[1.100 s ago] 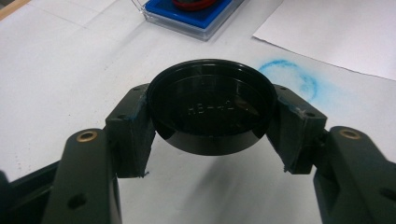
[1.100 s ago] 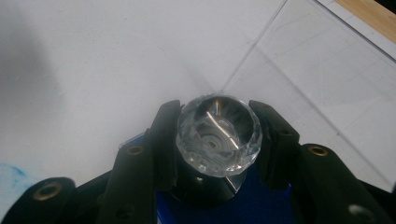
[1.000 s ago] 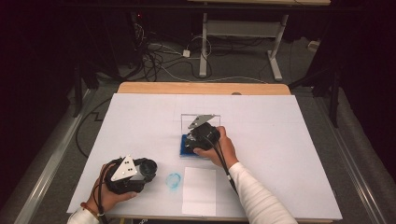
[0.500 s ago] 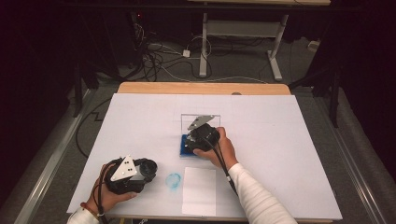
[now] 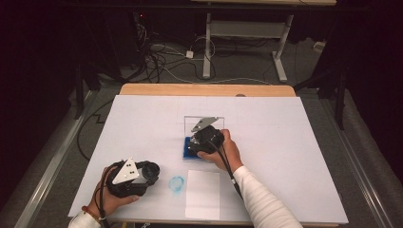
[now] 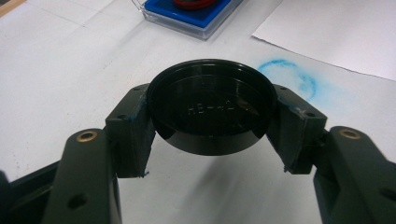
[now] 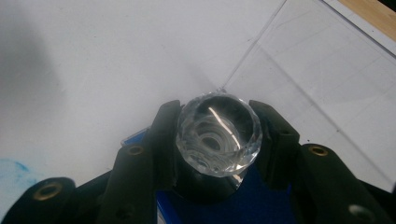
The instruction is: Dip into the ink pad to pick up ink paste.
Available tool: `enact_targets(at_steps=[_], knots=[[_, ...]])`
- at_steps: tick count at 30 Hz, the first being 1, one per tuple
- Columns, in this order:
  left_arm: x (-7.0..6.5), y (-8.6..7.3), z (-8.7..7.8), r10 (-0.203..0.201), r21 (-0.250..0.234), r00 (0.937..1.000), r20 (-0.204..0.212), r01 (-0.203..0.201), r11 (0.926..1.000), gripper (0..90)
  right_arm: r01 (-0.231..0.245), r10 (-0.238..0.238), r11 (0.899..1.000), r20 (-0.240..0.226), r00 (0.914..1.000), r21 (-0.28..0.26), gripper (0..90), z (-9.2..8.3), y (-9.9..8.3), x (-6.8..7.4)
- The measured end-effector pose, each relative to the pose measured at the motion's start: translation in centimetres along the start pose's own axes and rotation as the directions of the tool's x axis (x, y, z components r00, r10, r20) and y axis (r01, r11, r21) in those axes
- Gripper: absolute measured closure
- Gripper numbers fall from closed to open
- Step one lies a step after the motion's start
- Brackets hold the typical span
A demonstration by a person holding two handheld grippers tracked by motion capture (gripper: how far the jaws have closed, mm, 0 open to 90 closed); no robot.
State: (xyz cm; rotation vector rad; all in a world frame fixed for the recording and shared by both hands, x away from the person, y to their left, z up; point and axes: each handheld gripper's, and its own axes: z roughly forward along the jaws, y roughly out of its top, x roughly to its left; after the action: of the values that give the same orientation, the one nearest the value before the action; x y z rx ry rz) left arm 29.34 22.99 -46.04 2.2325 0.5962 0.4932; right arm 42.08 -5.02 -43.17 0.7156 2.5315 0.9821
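A white sheet covers the table (image 5: 142,118), whose wooden edge shows at the far side, and beyond it lie a dark floor, cables and the legs of another desk.

Near the middle of the sheet sits a blue ink pad (image 5: 186,148) in a clear case with its lid (image 5: 190,124) standing open behind it. The right gripper (image 5: 202,142) is over that pad. In the right gripper view its two black jaws pinch a stamp (image 7: 218,135) by its dark body, one jaw on each side, with the faceted clear knob on top facing the camera and the blue pad (image 7: 261,200) just under it. Whether the stamp's foot touches the pad cannot be told.

Toward the near left corner, the left gripper (image 5: 151,172) lies low over the sheet. The left gripper view shows its jaws pressed against both sides of a round black cap (image 6: 211,111), held off the sheet with its flat face up and raised lettering on it.

Between the two grippers there is a smudged blue ring of ink (image 5: 177,183) on the sheet, and just beside it a loose sheet of white paper (image 5: 203,194) at the near edge.
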Motion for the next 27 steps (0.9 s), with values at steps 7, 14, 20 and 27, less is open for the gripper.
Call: enact_targets(at_steps=[7, 14, 20, 27], knots=[[-0.06, 0.01, -0.01, 0.001, 0.001, 1.0, 0.0, -0.001, 1.0, 36.2, -0.005, 0.005, 1.0, -0.004, 1.0, 0.0, 57.0, 0.05, -0.01, -0.05], [-0.09, 0.02, -0.06, 0.001, -0.002, 1.0, -0.001, -0.001, 1.0, 36.2, -0.006, 0.006, 1.0, -0.004, 1.0, 0.001, 57.0, 0.1, 0.02, -0.03], [-0.02, 0.01, 0.04, 0.0, 0.002, 1.0, 0.003, 0.0, 1.0, 36.3, -0.006, 0.006, 1.0, -0.008, 0.9999, 0.009, 56.9, -0.02, 0.02, -0.05], [0.03, -0.02, -0.05, -0.004, -0.002, 1.0, 0.0, 0.004, 1.0, 36.2, -0.016, 0.016, 1.0, 0.012, 0.9998, 0.027, 57.0, -0.32, 0.35, -0.21]])
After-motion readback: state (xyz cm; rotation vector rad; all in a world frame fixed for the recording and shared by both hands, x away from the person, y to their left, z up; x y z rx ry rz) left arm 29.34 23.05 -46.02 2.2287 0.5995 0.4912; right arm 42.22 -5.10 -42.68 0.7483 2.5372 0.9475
